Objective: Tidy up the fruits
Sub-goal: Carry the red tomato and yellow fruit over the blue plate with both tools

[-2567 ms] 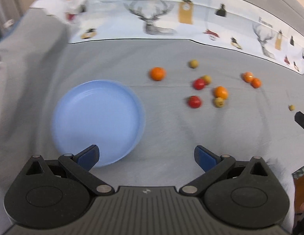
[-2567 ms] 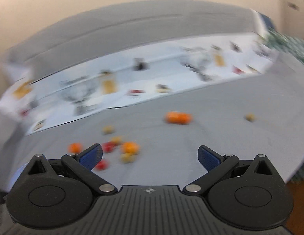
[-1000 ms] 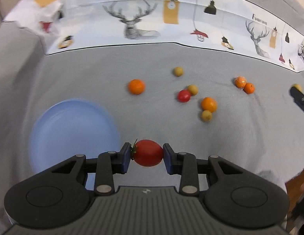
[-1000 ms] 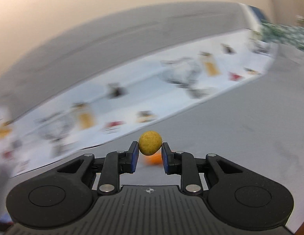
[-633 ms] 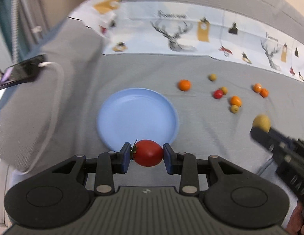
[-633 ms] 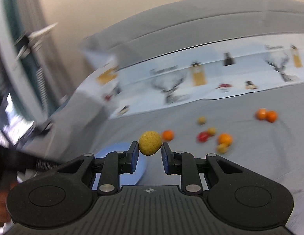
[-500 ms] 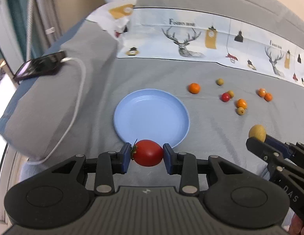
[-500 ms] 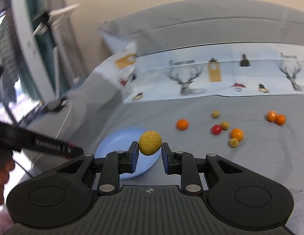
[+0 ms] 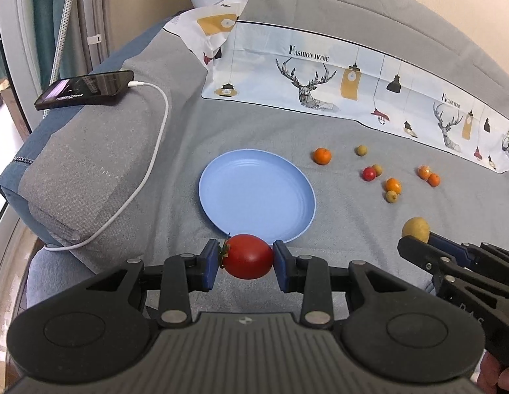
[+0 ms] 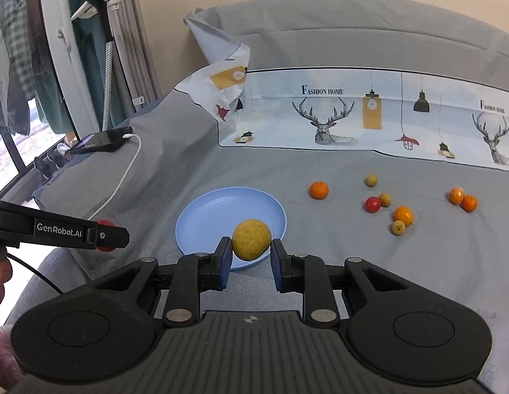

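Both tools now drawn back to the near edge of the blue plate (image 9: 221,177), away from the scattered fruit they hung over a second ago. Left tool (image 9: 246,264) clenched on the red tomato (image 9: 247,256), right tool (image 10: 251,256) clenched on a yellow-brown round fruit (image 10: 251,239); grips unchanged through the carry. Plate seen whole and bare, where a second ago only part of it showed. Meaning for the task: two fruits picked, none delivered yet; release over the plate looks like the step in hand.

Tomato held above the bed cover (image 9: 352,223) just short of the plate's near rim, slightly oval, long axis lying level across the gap from pad to pad, green calyx turned toward the left pad. Yellow fruit held above the plate's near part as seen from the right wrist, close to round, perhaps a little taller than wide; stem end not made out.

Still loose on the bed cover, well apart from the plate: an orange (image 9: 321,156), a second red tomato (image 9: 369,173), several small yellow-green fruits and more oranges beyond.
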Demonstrator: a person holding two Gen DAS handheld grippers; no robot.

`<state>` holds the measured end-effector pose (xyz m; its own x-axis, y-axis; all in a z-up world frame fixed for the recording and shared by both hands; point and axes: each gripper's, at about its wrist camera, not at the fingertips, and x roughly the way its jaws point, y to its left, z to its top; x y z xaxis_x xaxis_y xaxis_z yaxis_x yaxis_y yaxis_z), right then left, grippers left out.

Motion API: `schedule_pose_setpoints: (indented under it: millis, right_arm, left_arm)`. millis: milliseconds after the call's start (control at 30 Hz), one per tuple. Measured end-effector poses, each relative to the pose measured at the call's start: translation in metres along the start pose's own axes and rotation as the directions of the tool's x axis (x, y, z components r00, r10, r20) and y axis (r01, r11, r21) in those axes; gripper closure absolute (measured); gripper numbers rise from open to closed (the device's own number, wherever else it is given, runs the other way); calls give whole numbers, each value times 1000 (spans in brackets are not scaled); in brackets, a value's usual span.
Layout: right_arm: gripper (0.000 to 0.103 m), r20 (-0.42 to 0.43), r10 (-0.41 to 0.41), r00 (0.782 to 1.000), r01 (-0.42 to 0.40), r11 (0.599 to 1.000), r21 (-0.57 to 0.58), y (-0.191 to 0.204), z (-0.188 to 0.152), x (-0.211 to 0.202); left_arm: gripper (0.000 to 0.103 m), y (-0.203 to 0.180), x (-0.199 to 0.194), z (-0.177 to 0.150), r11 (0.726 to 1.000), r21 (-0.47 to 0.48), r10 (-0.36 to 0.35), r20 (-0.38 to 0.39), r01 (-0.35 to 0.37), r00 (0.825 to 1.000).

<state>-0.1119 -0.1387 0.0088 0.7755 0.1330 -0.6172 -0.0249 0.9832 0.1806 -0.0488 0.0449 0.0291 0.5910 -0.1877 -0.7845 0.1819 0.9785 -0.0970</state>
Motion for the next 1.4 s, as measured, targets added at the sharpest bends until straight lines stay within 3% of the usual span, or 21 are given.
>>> schedule_pose_setpoints:
  millis: [833, 1133, 1400]
  right_arm:
    - [76, -48, -7, 999, 5, 999, -39, 12, 2, 20]
    - [76, -67, -24, 997, 21, 999, -50, 10, 6, 44]
    - [76, -114, -24, 993, 20, 999, -39, 2, 18, 87]
  left_arm:
    - [64, 15, 18, 4, 1000, -30, -8, -30, 7, 1000]
    - [64, 12, 44, 30, 999, -32, -2, -28, 1, 1000]
    - [64, 8, 89, 61, 1000, -25, 15, -58, -16, 998]
